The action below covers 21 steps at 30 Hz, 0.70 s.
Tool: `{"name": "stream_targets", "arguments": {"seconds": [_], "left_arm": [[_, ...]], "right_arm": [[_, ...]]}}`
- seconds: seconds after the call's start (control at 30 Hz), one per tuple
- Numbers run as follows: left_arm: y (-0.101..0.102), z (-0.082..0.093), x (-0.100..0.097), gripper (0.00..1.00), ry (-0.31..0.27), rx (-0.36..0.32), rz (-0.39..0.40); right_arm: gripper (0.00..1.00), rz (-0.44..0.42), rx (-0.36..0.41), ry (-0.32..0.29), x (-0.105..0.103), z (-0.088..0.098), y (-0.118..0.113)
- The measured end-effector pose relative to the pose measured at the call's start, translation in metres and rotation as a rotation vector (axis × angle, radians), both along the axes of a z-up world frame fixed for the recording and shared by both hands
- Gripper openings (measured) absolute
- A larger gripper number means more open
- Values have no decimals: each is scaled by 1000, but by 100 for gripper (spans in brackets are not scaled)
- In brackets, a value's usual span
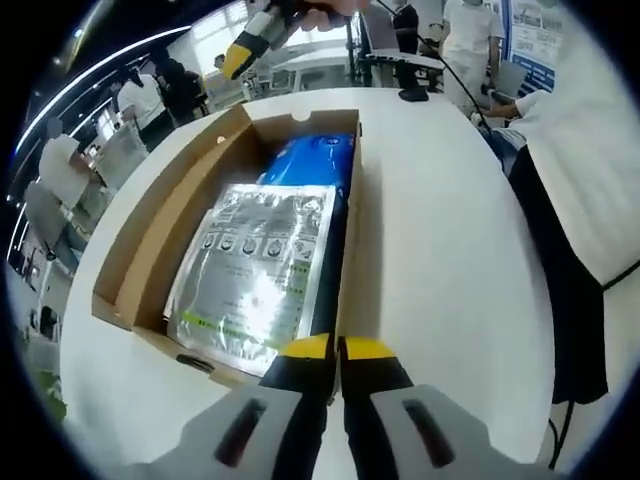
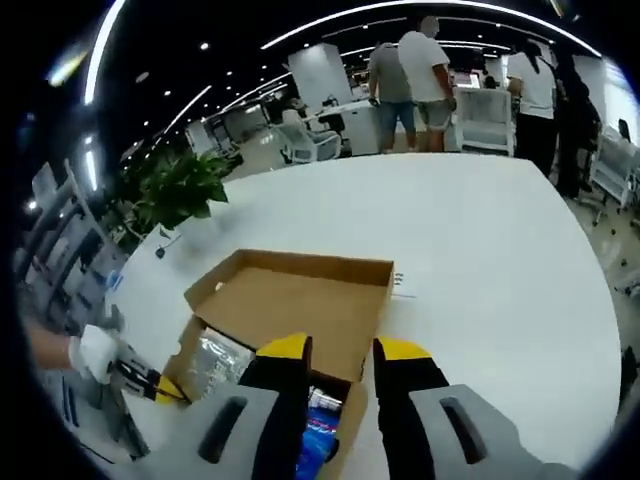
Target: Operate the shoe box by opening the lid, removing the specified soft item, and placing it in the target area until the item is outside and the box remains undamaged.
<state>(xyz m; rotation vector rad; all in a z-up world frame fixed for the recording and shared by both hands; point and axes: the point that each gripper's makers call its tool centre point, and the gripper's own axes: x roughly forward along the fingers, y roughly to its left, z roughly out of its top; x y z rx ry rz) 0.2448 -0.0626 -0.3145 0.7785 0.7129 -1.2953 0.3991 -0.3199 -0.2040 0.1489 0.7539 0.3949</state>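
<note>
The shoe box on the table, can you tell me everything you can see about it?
The shoe box is plain brown cardboard, lying open on the white table. Its lid is folded back, showing a bare brown inside. Inside lie a shiny silver packet with small printed pictures and a blue packet beyond it. The left gripper, jaws nearly shut, is at the near wall. The box looks undamaged.

Open-plan office, desks w/ chairs [image 2: 312,143], ceiling strip lights [image 2: 400,12], potted plant [image 2: 180,190], people standing [image 2: 425,75]
</note>
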Motion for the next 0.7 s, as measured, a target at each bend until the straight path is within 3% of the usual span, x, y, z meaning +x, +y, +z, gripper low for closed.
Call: {"name": "stream_targets", "arguments": {"seconds": [0.13, 0.27, 0.4, 0.53, 0.7], "left_arm": [[0, 0, 0, 1, 1, -3, -4], [0, 0, 0, 1, 1, -5, -7], [1, 0, 0, 1, 8, -4, -10], [1, -1, 1, 1, 29, 8, -17], [0, -4, 0, 1, 44, 51, -53]], "right_arm": [[26, 6, 121, -10, -10, 10, 14], [30, 19, 182, -10, -18, 12, 21], [30, 75, 255, 29, -33, 14, 34], [31, 128, 269, 31, -41, 19, 42], [31, 169, 367, 108, -60, 18, 59]]}}
